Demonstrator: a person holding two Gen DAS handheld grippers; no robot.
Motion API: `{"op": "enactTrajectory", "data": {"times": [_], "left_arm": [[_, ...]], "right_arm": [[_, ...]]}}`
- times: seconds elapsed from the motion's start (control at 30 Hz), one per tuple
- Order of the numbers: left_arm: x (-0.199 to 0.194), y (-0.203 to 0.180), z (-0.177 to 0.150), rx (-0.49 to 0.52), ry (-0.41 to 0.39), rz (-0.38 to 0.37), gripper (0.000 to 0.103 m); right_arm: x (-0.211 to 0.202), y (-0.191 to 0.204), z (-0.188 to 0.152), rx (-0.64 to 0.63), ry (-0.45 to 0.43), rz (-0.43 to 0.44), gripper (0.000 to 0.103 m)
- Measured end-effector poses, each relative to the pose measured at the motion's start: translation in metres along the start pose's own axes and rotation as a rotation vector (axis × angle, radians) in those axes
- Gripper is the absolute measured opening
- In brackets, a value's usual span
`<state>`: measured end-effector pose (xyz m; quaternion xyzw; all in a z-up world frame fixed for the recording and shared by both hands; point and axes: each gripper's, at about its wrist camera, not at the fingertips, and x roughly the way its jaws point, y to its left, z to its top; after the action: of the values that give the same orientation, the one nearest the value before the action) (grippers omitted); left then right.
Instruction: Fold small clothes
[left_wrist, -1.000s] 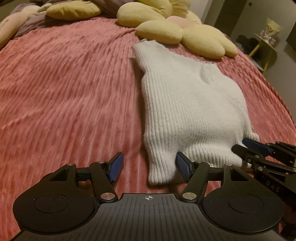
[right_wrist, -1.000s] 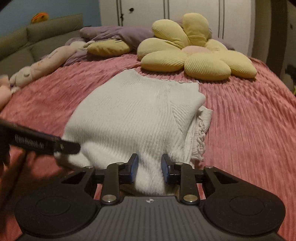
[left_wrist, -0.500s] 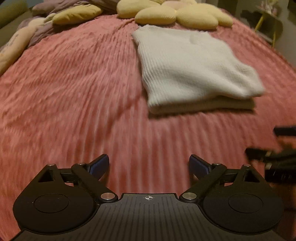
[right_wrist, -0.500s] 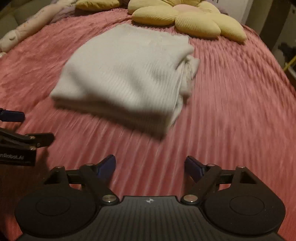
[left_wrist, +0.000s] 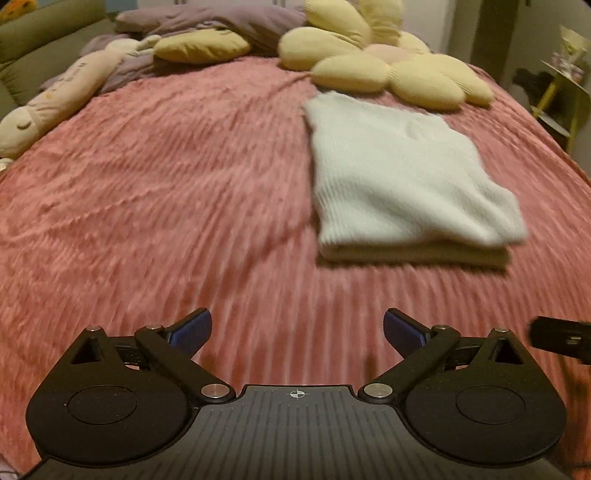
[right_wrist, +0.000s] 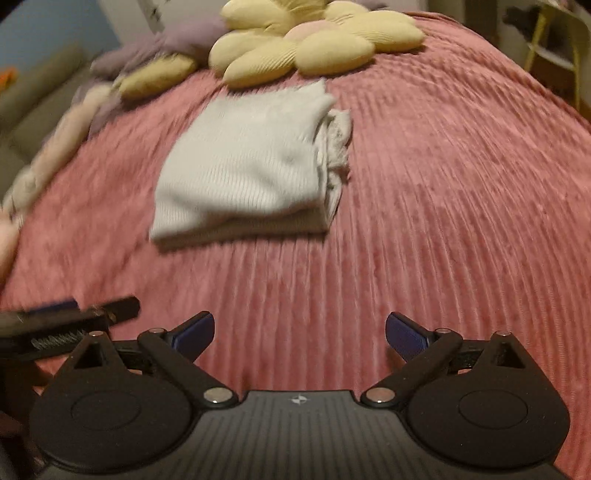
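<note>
The left claw and the right claw are both held with their blue-padded fingers spread wide apart and nothing between them, low over the pink ribbed plush bedspread and well apart from the garment. The white ribbed knit sweater is seen lying folded into a compact layered rectangle on the bed, just in front of the yellow flower-shaped cushion, with some bunched edges showing along its right side. The fold is judged essentially done, with at most a tidying of that loose side left.
</note>
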<state>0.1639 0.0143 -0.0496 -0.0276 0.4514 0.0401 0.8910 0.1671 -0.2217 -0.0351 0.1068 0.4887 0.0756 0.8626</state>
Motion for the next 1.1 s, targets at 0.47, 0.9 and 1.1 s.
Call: {"op": "enactTrajectory", "data": {"times": [0.47,0.9,1.1], "left_arm": [[0.062,0.0,0.034,-0.079,0.006,-0.13,0.086],[0.067,0.022,0.041,-0.18,0.007,-0.254,0.043],[0.05,0.027,0.044,-0.142,0.034,-0.207,0.058]], "right_arm": [[0.062,-0.048,0.058,0.471,-0.061,0.333,0.056],[0.089,-0.054,0.054,0.515,-0.076,0.396,0.008],[0.086,-0.038,0.06,0.252,-0.062,0.168,0.011]]}}
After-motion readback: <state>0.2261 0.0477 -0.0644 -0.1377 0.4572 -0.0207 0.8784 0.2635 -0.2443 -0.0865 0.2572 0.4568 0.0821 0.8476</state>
